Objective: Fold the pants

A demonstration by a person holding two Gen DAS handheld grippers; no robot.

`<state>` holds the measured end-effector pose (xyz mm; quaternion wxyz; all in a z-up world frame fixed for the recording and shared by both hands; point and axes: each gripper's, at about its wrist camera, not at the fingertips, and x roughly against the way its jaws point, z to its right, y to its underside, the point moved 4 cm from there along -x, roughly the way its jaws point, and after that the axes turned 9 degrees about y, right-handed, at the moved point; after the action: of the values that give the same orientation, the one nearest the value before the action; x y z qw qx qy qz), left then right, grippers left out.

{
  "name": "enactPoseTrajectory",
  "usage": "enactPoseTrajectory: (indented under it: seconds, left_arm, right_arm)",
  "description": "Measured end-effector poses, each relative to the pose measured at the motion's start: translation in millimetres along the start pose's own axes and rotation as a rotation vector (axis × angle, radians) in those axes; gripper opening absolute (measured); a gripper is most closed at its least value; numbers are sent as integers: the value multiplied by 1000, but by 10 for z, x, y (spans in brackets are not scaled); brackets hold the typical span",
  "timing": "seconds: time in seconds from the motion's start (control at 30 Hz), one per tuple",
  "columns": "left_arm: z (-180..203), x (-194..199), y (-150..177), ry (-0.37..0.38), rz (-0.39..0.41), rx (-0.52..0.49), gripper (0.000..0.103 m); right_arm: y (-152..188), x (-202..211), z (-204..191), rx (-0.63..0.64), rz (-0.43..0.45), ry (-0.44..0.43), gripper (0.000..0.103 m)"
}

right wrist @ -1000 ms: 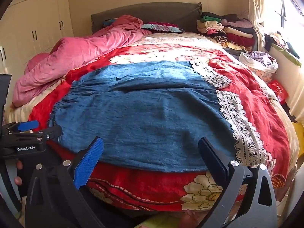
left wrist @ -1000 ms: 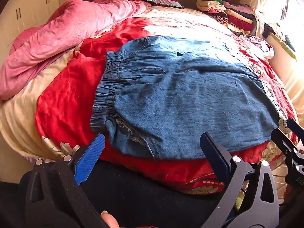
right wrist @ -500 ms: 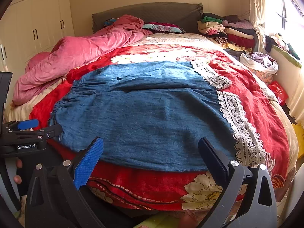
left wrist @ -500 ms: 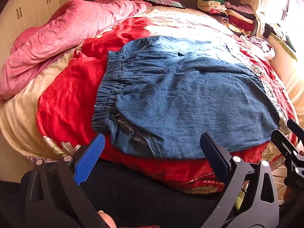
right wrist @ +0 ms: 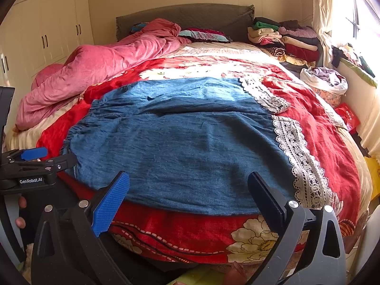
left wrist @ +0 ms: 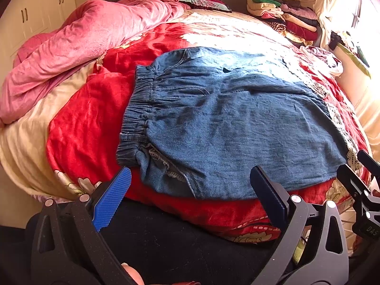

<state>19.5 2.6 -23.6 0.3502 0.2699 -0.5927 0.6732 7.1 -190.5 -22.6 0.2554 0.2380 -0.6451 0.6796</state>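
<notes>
Blue denim pants (left wrist: 225, 123), white lace hem (right wrist: 301, 156). Red bedspread (right wrist: 320, 123), cream floral print. Pink quilt (left wrist: 78, 42) upper left. Blue finger pads (right wrist: 110, 207), black frames.

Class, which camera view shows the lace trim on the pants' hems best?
The right wrist view: the lace trim runs unbroken along both hems of the pants, its pattern sharp. The left wrist view shows the trim only as a thin, partly glare-washed strip at the pants' far edge.
</notes>
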Motion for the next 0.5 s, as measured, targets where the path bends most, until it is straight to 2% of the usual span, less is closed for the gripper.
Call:
enactPoseTrajectory:
  seconds: [0.5]
  left_arm:
    - [2,6,-25,7,6,-5,94]
  right_arm:
    - [-10,1,-15,4,3,4,99]
